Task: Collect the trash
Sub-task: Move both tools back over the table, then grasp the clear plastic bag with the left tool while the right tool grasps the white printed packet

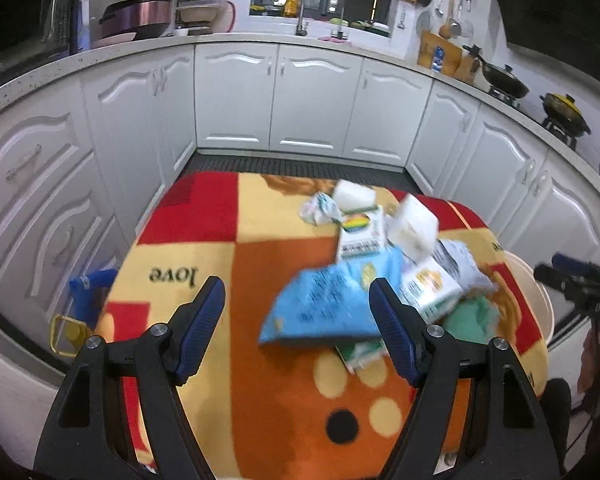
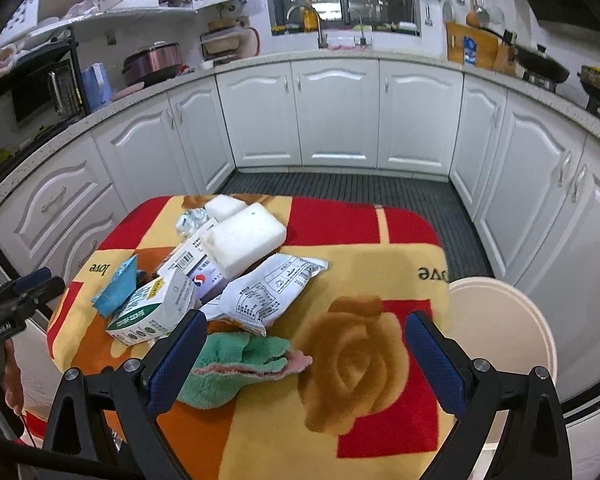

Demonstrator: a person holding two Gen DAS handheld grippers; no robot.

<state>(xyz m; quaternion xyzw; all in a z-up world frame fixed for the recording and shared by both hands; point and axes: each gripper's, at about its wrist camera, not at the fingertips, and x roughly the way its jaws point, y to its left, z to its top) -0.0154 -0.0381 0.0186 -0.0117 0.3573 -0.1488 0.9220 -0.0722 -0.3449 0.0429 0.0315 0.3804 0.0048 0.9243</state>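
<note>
Both grippers hover over the bench (image 2: 380, 264), which is draped in a red, orange and yellow blanket. The left gripper (image 1: 298, 308) is spread wide and holds nothing — a blurred blue packet (image 1: 324, 304) lies between and just beyond its fingers. The right gripper (image 2: 302, 344) is also spread and empty, a green cloth (image 2: 240, 360) beside its left finger. The trash pile — white foam blocks (image 2: 242, 236), a white printed wrapper (image 2: 268, 288), a green-and-white carton (image 2: 150, 312) — sits on the bench's left half. A cream bin (image 2: 504, 320) stands at the bench's right edge.
</note>
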